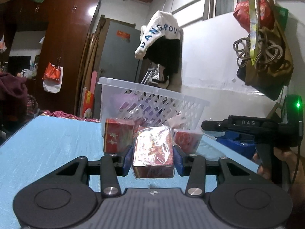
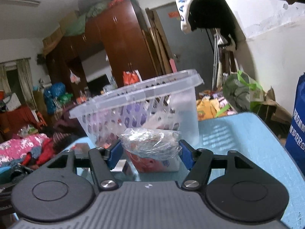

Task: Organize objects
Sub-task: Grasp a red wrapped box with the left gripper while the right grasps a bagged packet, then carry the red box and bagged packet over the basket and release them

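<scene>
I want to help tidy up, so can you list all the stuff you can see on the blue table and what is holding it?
clear plastic lattice basket: one, see-through white, at the far side of the table, with purple and pink things inside that are too blurred to name
red cellophane-wrapped box: one, red and shiny, between the left hand-held gripper's pads
red box with white marks: one, red, standing in front of the basket
red-and-white plastic-wrapped packet: one, between the right hand-held gripper's fingers
light blue table: one, under everything
blue printed bag: one, blue, at the table's right edge
left hand-held gripper: black with blue pads, gripping the box
right hand-held gripper: black with blue pads, jaws around the packet, contact unclear
</scene>
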{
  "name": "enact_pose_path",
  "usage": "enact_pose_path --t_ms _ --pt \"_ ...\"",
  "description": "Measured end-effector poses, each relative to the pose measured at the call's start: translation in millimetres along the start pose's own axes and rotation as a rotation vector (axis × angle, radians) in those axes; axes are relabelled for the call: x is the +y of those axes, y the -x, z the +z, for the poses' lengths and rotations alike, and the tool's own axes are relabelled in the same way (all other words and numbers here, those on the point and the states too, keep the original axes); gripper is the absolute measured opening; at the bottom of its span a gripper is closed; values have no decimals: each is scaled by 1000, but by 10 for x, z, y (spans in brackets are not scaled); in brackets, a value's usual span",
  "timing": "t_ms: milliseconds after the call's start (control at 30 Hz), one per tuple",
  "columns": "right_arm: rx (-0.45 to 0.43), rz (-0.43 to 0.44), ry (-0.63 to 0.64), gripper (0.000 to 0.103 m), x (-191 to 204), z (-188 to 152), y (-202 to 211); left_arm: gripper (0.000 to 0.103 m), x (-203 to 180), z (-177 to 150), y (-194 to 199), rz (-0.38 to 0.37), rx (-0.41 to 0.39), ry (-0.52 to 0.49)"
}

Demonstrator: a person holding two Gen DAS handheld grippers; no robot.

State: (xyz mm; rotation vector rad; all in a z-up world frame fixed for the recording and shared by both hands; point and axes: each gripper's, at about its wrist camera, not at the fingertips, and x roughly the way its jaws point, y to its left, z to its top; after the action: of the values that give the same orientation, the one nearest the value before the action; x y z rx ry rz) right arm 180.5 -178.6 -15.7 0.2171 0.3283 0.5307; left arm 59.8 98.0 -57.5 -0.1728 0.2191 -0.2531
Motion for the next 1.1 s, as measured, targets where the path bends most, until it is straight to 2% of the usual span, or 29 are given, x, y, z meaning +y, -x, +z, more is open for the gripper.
enact_pose_path --t_ms 133,233,467,800,967,1100 --pt "-44 14 -1 67 10 -10 67 48 16 -15 7 1 -7 0" --pt "-57 65 -40 67 -61 -52 100 48 39 -26 7 4 -5 12" --pt "-114 44 82 67 147 -124 182 48 42 -28 43 0 -26 16" --pt "-146 47 145 66 212 -178 230 48 9 6 130 -14 -69 11" --pt "-156 52 147 66 227 -184 261 48 -17 99 152 -22 -90 9" --pt "-191 77 121 66 222 -58 410 48 -2 393 152 -40 -120 -10"
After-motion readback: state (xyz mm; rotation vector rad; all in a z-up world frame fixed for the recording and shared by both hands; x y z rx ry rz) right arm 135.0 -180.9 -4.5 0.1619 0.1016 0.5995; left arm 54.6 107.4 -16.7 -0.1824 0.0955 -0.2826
